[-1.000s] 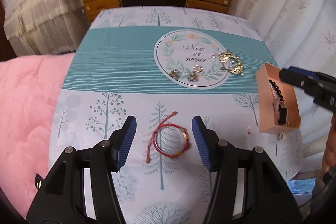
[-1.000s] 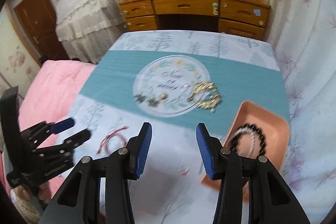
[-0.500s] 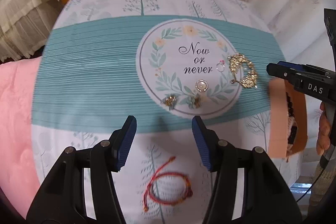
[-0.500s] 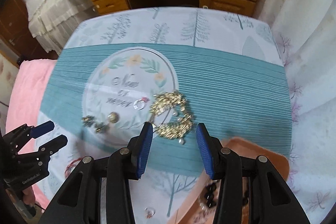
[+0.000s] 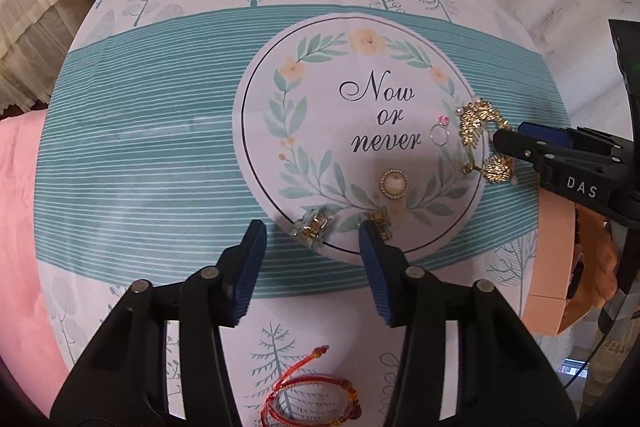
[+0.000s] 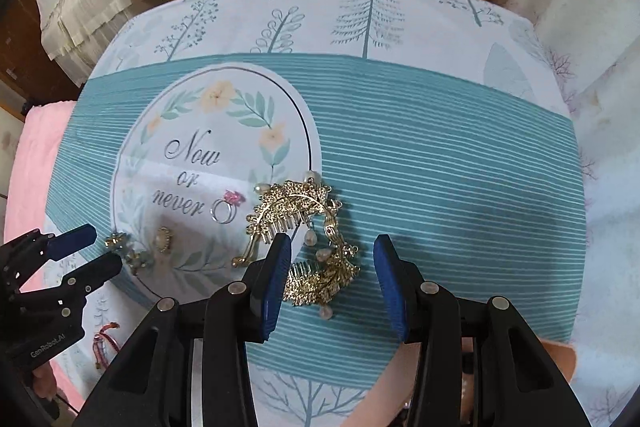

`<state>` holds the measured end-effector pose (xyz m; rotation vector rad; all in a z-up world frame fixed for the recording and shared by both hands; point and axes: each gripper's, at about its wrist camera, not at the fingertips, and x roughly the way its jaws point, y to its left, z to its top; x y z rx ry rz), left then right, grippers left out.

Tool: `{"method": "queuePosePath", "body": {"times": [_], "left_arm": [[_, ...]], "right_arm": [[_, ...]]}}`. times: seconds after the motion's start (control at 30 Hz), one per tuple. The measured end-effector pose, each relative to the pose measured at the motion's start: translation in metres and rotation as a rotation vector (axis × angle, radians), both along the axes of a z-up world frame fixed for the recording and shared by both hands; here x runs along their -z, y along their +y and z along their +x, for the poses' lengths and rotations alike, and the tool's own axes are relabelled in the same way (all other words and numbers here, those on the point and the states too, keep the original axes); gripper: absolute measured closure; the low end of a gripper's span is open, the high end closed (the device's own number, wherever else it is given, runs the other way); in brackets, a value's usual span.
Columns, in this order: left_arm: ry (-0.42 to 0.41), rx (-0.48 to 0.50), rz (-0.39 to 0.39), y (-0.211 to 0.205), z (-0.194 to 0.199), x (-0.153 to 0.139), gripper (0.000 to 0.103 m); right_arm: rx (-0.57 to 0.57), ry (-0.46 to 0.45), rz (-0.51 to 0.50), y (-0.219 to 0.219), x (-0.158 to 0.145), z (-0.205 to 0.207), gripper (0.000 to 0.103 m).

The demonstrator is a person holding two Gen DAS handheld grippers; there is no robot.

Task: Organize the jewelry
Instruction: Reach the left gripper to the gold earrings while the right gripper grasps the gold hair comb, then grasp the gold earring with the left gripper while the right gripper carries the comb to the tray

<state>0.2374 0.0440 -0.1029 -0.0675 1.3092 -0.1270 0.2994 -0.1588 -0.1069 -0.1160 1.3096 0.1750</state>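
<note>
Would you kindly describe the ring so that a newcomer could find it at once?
Find the white printed circle reading "Now or never" on the teal-striped tablecloth. Just right of the word "never", beside the big gold hair comb, lies the ring. It alone is a thin silver band with a pink stone.

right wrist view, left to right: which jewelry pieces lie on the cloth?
Red cord bracelet → small gold crystal earring → round pearl brooch with gold rim → silver ring with pink stone → gold leaf-shaped hair comb with pearls, in front of the open right claw.
</note>
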Motion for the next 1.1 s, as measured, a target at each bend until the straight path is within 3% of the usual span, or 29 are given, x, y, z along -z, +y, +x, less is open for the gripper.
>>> {"method": "queuePosePath", "body": {"times": [0.17, 0.33, 0.6, 0.87, 1.1], "left_arm": [[0.009, 0.004, 0.013, -0.003, 0.005, 0.008, 0.067], [0.005, 0.022, 0.035, -0.008, 0.006, 0.01, 0.075], [-0.006, 0.026, 0.062, -0.011, 0.004, 0.011, 0.083], [-0.039, -0.015, 0.08, -0.002, -0.001, 0.007, 0.083], [-0.108, -0.022, 0.121, -0.005, -0.013, -0.014, 0.083]], "right_arm": [[-0.01, -0.001, -0.012, 0.005, 0.009, 0.005, 0.063], [-0.035, -0.024, -0.06, 0.012, 0.01, 0.005, 0.08], [-0.05, -0.055, -0.08, 0.011, 0.005, -0.002, 0.089], [-0.053, -0.075, -0.054, 0.006, -0.003, -0.011, 0.09], [-0.048, -0.118, -0.002, 0.0, -0.025, -0.024, 0.09]]}}
